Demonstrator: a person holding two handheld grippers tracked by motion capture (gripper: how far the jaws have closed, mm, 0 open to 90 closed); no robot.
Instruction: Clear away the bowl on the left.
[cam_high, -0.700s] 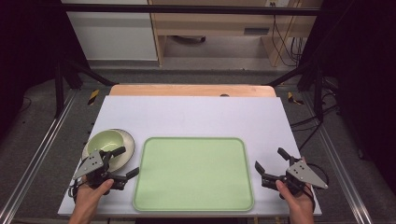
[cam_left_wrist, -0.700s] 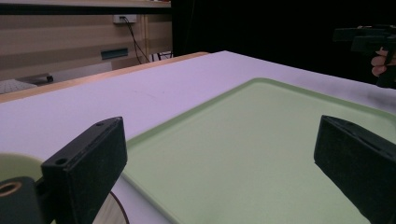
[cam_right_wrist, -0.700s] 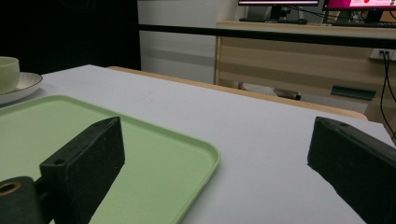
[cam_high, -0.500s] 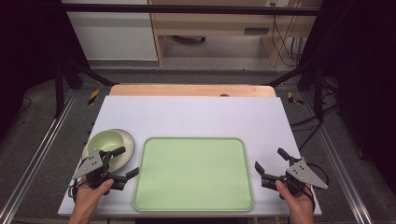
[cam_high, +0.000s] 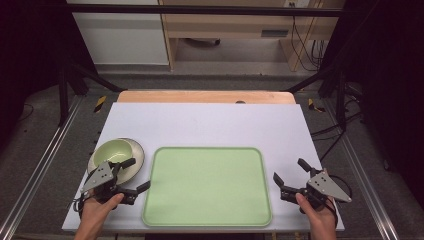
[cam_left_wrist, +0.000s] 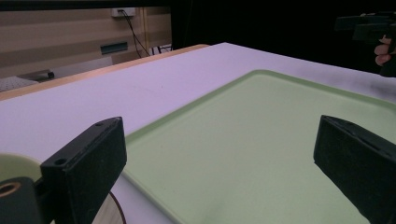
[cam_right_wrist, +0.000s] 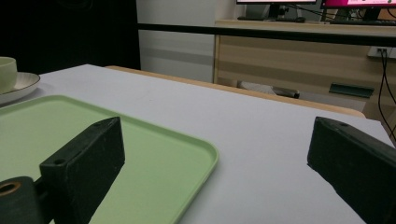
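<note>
Black jaws on both grippers stand wide apart, nothing between them: left gripper (cam_high: 132, 176) sits at the near left of the table (cam_high: 210, 122) with the left hand (cam_high: 97, 212) under it, right gripper (cam_high: 289, 175) at the near right in the right hand (cam_high: 317, 217), each just off a side edge of the tray (cam_high: 207, 185). Green tray lies flat and bare between them on the white top. Just past the left gripper, touching nothing else I can see, a pale green bowl (cam_high: 114, 151) sits on a plate (cam_high: 136, 159), left of the tray's far corner.
</note>
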